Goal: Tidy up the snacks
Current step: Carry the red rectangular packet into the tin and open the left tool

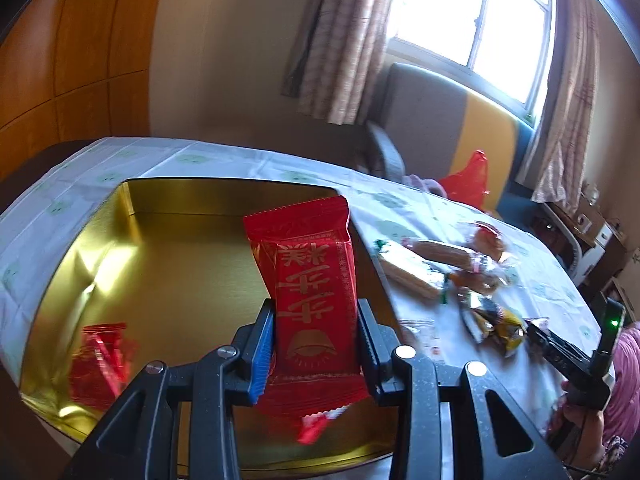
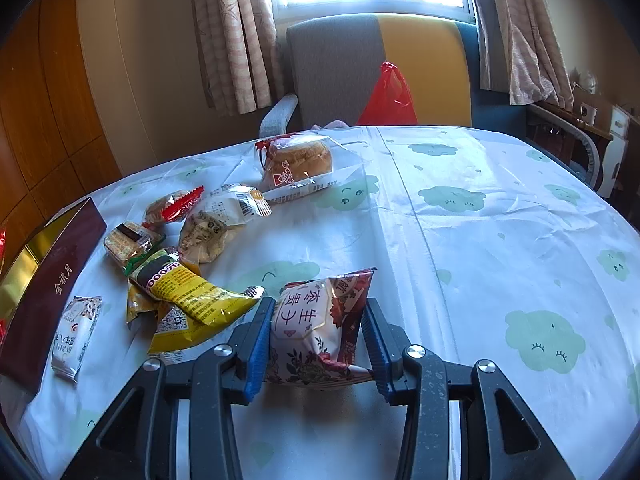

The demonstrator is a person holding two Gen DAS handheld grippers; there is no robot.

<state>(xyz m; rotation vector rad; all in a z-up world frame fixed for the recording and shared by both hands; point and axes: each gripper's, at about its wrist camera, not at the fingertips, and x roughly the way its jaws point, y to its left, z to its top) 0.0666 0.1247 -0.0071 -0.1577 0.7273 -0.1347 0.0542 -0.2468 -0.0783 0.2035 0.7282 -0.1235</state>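
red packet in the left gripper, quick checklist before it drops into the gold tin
1. Grip: left gripper is shut on the red packet, held upright: ok.
2. Position: packet appears to be over the gold tin, inside its rim: ok.
3. Landing room: bare floor beside the red packet already in the tin: ok.
4. Height above the tin floor: cannot tell.
5. Right gripper, shut on the white and red packet, is away from the tin: ok.

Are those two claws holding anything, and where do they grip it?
Left gripper pinches a red packet across its lower half. Right gripper pinches a white-and-red packet by its sides.
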